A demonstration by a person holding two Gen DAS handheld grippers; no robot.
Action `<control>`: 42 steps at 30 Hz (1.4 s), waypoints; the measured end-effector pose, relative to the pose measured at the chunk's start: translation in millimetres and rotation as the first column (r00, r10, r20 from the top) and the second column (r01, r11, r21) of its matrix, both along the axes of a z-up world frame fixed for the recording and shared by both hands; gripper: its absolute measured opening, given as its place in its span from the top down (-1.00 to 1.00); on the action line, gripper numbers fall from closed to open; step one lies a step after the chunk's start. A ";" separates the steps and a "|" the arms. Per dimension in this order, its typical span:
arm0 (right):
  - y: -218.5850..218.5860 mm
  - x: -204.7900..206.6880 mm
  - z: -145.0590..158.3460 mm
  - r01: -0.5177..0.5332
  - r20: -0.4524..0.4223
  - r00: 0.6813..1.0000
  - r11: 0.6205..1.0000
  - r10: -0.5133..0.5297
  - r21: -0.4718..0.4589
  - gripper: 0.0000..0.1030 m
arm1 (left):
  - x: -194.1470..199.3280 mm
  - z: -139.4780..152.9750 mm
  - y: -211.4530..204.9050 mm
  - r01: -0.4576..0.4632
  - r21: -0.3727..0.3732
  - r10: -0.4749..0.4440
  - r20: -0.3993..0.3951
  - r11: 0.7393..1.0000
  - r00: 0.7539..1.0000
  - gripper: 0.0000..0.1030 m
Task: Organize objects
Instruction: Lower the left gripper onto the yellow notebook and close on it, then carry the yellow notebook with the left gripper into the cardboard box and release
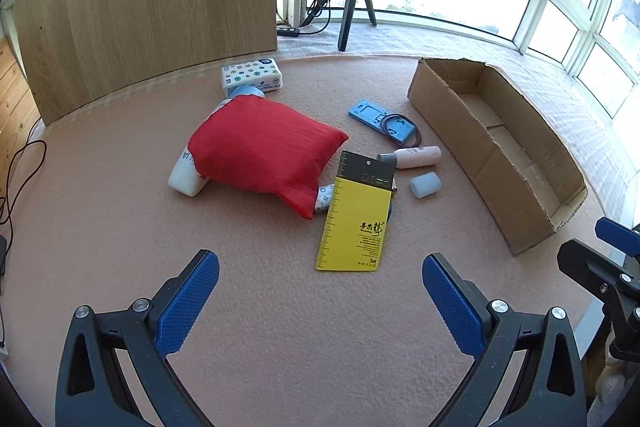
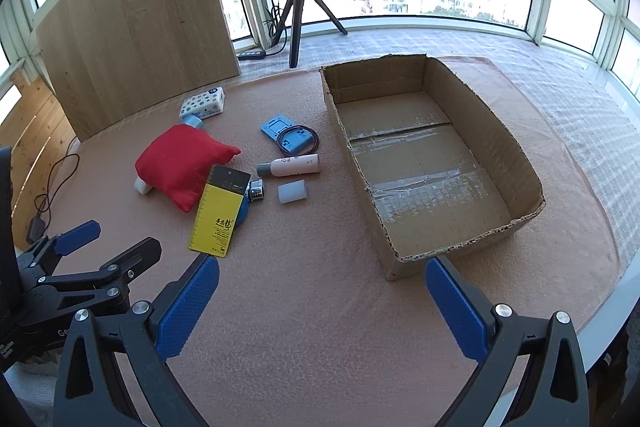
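- Where the red cloth bag [image 1: 260, 155] lies, I lose most of what is under it: a white bottle [image 1: 186, 179] pokes out at its left end, a blue-grey cap [image 1: 248, 91] at the far end, and a small patterned item [image 1: 323, 198] at the near corner that I cannot identify.
- Under the yellow-and-black card pack [image 1: 358, 215] something dark blue shows along its right edge in my right wrist view; too little of it shows to name it.
- My left gripper [image 1: 320, 303] is spread wide, holding nothing, with the card pack just ahead between its fingers.
- My right gripper [image 2: 322, 307] is likewise wide apart and empty; its right finger sits at the near corner of the cardboard box [image 2: 520, 155], and the box has nothing in it.
- Left of the box, well ahead of both grippers, lie the pink bottle [image 1: 416, 157], a translucent white cap [image 1: 425, 185] just beside it, and a blue holder [image 1: 384, 123] with a dark cord loop [image 1: 402, 127] resting on it.
- A tissue pack [image 1: 252, 77] sits furthest away, by the wooden panel [image 1: 140, 7].
- Everything rests on the pink mat [image 1: 280, 327].
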State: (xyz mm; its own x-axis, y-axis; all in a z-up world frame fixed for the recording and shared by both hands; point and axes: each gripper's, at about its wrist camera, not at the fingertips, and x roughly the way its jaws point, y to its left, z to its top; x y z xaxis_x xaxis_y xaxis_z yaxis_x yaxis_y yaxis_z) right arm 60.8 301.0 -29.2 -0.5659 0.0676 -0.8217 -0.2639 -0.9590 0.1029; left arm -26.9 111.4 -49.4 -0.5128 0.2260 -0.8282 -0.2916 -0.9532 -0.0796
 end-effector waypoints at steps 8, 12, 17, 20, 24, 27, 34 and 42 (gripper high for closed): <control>36.0 14.5 -8.6 0.068 0.018 0.998 0.998 -0.068 -0.009 -0.99 | -21.2 -29.1 29.6 0.064 -0.039 -0.062 0.051 0.997 0.997 -0.83; 49.6 20.9 -12.7 0.093 0.027 0.995 0.995 -0.093 -0.019 -0.99 | -26.8 -38.7 43.1 0.093 -0.086 -0.088 0.059 0.992 0.994 -0.76; 61.9 26.3 -15.8 0.111 0.032 0.993 0.993 -0.110 -0.030 -0.99 | -35.1 -48.7 51.1 0.088 -0.134 -0.078 0.081 0.987 0.994 -0.66; 66.1 28.3 -16.6 0.113 0.032 0.993 0.993 -0.112 -0.031 -0.99 | -38.0 -55.4 52.3 0.081 -0.163 -0.067 0.092 0.983 0.994 -0.52; 71.4 30.5 -17.8 0.114 0.031 0.993 0.993 -0.113 -0.034 -0.99 | -41.9 -63.0 51.7 0.077 -0.180 -0.059 0.106 0.981 0.993 -0.41; 73.3 31.3 -18.5 0.115 0.030 0.993 0.993 -0.114 -0.033 -0.99 | -42.5 -62.9 52.0 0.079 -0.163 -0.063 0.105 0.983 0.993 -0.27; 82.8 34.9 -19.8 0.120 0.026 0.992 0.992 -0.119 -0.038 -0.98 | -40.1 -61.4 54.8 0.079 -0.138 -0.063 0.117 0.987 0.991 -0.04; 90.5 38.3 -18.7 0.131 0.021 0.991 0.991 -0.131 -0.037 -0.98 | -34.5 -43.7 44.1 0.042 -0.089 -0.031 0.113 0.995 0.993 -0.04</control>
State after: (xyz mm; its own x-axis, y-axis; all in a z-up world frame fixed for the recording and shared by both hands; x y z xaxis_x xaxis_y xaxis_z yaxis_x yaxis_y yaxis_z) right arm 99.1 391.5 -47.9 -0.5388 0.1087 -0.8354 -0.3893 -0.9115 0.1325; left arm -61.4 155.5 -93.1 -0.4087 0.1635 -0.8979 -0.3205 -0.9469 -0.0265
